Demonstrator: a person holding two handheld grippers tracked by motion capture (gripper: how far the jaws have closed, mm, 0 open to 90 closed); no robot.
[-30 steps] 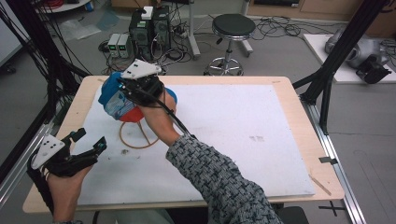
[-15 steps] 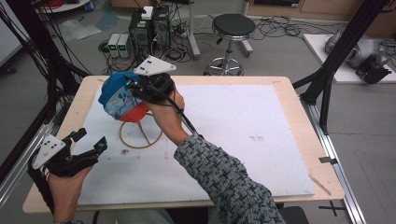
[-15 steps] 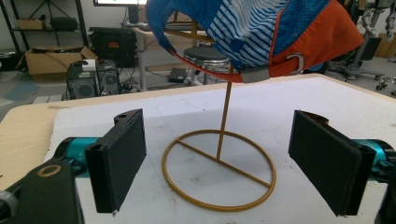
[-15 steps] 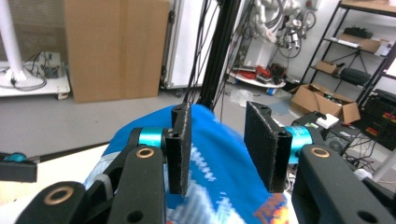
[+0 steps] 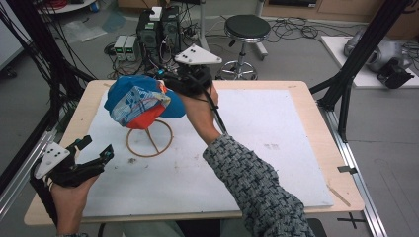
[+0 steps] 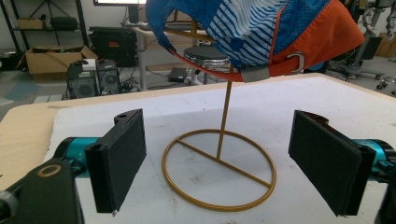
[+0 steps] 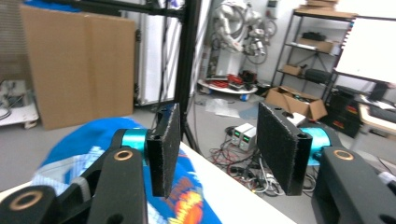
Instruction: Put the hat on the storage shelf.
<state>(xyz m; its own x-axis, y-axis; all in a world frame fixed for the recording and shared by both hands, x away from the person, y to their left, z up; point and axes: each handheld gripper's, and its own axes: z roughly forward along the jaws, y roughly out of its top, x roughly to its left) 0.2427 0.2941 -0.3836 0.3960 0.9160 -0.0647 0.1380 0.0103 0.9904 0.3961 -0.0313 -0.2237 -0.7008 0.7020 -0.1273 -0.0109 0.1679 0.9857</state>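
Right gripper sits up at the far edge of the table, just beside the brim side of the cap, and its jaws have just been opening; in the right gripper view they're spread with nothing between the pads, only the room behind, while the cap lies low and to the left of them. Left gripper hangs out near the front left corner, well apart from the cap, jaws spread wide too, and in the left gripper view they frame the stand's ring base with nothing pinched. Count-wise: two grippers, one cap, one gold wire stand, one white mat covering most of the tabletop, plus one black stool on the floor behind. Pose: the right forearm in a patterned knit sleeve reaches diagonally from the bottom middle up toward the far left, hand wrapped around the gripper body with the grey plate on top; the left hand comes in low at the bottom left, gripper pointing toward the stand. Cap's sitting on top of the stand's thin pole, off the mat, tilted a bit. It's blue with white-striped panels, orange at the back with a metal buckle on the strap.
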